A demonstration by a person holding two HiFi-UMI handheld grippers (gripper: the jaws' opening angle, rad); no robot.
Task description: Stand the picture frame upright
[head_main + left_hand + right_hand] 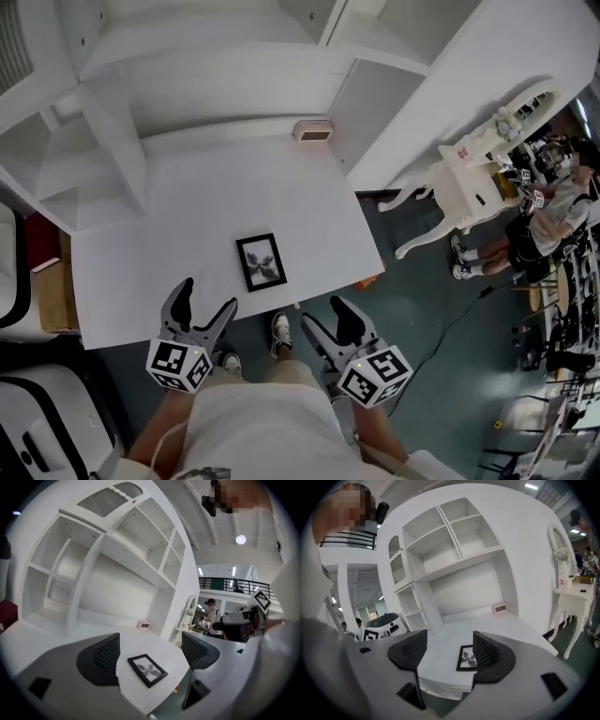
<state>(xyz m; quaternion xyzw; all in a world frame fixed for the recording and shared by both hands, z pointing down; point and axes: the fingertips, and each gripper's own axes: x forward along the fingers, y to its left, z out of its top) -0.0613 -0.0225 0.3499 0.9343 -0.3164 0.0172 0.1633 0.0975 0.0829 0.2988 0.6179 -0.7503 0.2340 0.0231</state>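
Observation:
A small black picture frame (pixel 262 262) holding a dark flower print lies flat on the white desk (pixel 187 216), close to its front edge. My left gripper (pixel 206 298) hangs just off that edge, left of the frame, jaws wide apart and empty. My right gripper (pixel 323 314) sits in front of the desk edge, right of the frame, jaws also apart with nothing between them. The left gripper view has the picture frame (pixel 147 669) lying between the left gripper (pixel 150 653) jaws' lines, some way ahead. In the right gripper view the picture frame (pixel 466 658) is partly hidden behind the right jaw of the right gripper (pixel 447 651).
A small white clock (pixel 313 130) stands at the back of the desk under white shelving (pixel 112 141). A white dressing table (pixel 469 183) stands to the right, with people (pixel 553 211) beyond it. A wooden box (pixel 52 295) sits at the desk's left. A small orange thing (pixel 366 281) clings to the desk's right edge.

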